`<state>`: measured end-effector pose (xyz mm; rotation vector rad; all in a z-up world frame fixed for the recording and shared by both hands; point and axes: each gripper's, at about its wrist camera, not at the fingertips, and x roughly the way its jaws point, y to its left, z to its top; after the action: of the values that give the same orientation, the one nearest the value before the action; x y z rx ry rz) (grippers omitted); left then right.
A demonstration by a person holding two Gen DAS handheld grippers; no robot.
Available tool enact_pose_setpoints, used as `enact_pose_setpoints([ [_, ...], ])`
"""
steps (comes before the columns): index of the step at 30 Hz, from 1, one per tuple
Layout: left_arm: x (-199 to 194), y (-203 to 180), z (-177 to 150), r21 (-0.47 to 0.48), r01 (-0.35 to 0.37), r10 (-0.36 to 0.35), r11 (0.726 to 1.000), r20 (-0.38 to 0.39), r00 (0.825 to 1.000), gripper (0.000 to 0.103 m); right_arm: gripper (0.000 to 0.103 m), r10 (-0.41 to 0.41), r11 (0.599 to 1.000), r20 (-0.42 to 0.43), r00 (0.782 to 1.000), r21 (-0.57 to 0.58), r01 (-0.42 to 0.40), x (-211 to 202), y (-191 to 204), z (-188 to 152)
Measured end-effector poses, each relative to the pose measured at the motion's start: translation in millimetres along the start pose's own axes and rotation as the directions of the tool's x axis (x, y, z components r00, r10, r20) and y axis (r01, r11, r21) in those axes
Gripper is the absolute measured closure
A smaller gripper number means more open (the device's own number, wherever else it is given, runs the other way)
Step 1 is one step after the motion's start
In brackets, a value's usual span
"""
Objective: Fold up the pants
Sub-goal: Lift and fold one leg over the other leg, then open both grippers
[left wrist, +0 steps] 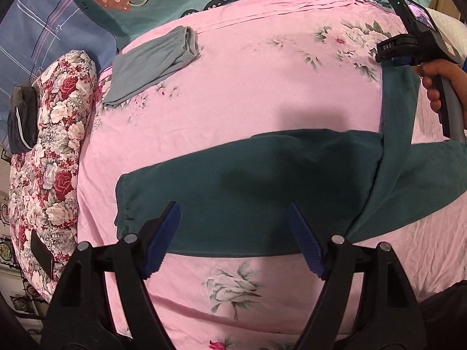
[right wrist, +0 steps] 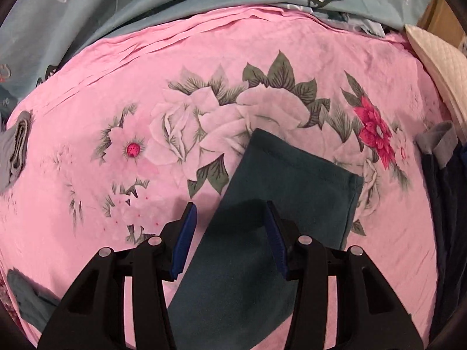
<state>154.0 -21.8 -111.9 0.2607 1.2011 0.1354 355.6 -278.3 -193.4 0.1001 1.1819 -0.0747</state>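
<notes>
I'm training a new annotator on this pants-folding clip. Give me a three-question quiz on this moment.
1. True or false: the left claw is clamped on the dark teal pants.
2. Which lies on the pink floral sheet far from the pants? A) folded grey garment B) a towel C) a book
3. Fill in: one pant leg lies under the ____ claw.

Key: 1 false; 2 A; 3 right.

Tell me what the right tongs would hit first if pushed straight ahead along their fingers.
Most likely the dark teal fabric pant leg lying on the pink floral bedsheet; the open right tongs hang right over it, though the gap is unclear.
</notes>
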Motion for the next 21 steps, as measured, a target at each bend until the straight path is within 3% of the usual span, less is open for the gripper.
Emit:
enact_pose_setpoints([
  [2, -1, -2, 3, -0.001, -0.005, 0.005, 1.000, -0.001, 1.000, 0.025, 0.057, -0.002, 1.000, 0.004, 1.000, -0.018, 0.002, 0, 1, -2],
  [5, -2, -3, 6, -0.004, -0.007, 0.007, 1.000, -0.003, 1.000, 0.025, 0.077, -0.030, 0.999, 0.010, 0.999, -0.034, 0.031, 0, -1, -4],
  [6, -2, -4, 7, -0.001, -0.005, 0.005, 1.000, -0.003, 1.000, 0.025, 0.098, -0.021, 0.999, 0.012, 1.000, -0.036, 0.021, -1, -3, -5],
  [10, 0, -10, 9, 0.034, 0.008, -0.008, 0.999, 0.003, 1.000, 0.025, 0.101, 0.036, 0.999, 0.016, 0.999, 0.005, -0.036, -13, -17, -6],
  [12, 3, -14, 10, 0.057, 0.027, -0.027, 0.998, 0.004, 1.000, 0.024, 0.101, 0.112, 0.993, 0.074, 0.991, 0.036, -0.115, -40, -32, -5],
  [16, 11, -33, 6, 0.137, 0.064, -0.065, 0.989, 0.001, 0.998, 0.024, 0.101, 0.246, 0.952, 0.218, 0.944, 0.127, -0.278, -116, -78, -24],
  [19, 14, -49, -1, 0.198, 0.098, -0.098, 0.975, -0.009, 0.995, 0.024, 0.101, 0.306, 0.902, 0.321, 0.896, 0.201, -0.381, -171, -125, -62],
  [21, 16, -60, -5, 0.234, 0.110, -0.109, 0.966, -0.017, 0.994, 0.024, 0.101, 0.321, 0.860, 0.379, 0.868, 0.266, -0.435, -200, -159, -109],
])
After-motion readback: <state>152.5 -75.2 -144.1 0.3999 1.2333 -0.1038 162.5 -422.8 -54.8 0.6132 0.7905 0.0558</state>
